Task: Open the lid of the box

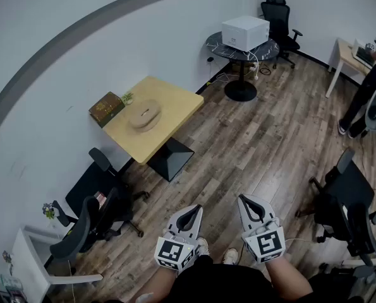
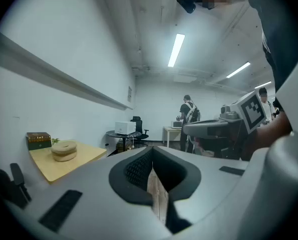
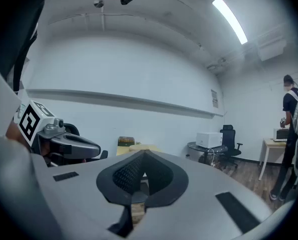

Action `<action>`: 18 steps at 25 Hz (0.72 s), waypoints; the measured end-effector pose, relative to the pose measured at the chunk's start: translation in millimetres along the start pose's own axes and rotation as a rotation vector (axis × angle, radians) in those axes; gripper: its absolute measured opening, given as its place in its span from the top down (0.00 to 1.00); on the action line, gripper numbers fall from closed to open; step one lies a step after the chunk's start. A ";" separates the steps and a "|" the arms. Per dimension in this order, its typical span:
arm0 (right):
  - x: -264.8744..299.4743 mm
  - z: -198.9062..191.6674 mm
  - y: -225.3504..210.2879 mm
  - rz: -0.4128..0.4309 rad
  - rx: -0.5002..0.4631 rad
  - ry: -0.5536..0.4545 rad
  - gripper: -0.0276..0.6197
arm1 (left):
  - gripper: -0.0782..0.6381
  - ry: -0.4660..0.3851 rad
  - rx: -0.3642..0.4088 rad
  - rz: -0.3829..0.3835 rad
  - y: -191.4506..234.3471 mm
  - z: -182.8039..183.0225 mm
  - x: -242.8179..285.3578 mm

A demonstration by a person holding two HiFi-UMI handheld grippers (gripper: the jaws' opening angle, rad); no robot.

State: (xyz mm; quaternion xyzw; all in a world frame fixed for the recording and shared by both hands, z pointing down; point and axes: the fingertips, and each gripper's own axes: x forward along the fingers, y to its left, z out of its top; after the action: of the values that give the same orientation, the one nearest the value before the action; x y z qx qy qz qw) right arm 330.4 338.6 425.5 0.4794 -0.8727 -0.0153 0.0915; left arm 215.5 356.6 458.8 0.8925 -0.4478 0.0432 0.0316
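I hold my left tool [image 1: 194, 209] and right tool [image 1: 246, 201] closed and empty, because the box [image 1: 107, 108] on the desk [image 1: 175, 103] is well away.

The left gripper [image 1: 191, 212] and the right gripper [image 1: 249, 202] are held low, side by side, close in front of the person's body, pointing forward. Both have their jaws pressed together with nothing between them.

A square light-wood table [image 1: 175, 106] stood against the white wall on a wood-plank floor [image 1: 263, 144]. At its wall edge lay a dark box [image 1: 106, 108], with a small green plant [image 1: 126, 97] just beside it and a tan ring-shaped piece [image 1: 145, 114] nearer the middle. Farther along, a round dark table [image 1: 220, 48] carried a white machine [image 1: 244, 33].
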 end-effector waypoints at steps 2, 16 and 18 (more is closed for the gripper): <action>-0.9 -2.7 -1.9 -0.006 0.005 0.014 0.93 | 0.86 -0.004 -0.002 0.007 -0.1 -0.2 0.8; 27.4 4.6 12.4 -0.041 0.019 -0.012 0.93 | 0.86 -0.004 0.008 -0.028 31.2 -0.4 0.5; 35.5 3.1 17.4 -0.025 0.043 -0.038 0.93 | 0.86 -0.010 0.007 -0.030 40.9 1.3 0.7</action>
State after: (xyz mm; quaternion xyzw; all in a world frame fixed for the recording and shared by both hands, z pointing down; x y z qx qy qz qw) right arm 296.7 318.0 429.6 0.4920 -0.8682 -0.0069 0.0645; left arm 183.2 331.5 458.2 0.8994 -0.4345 0.0398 0.0270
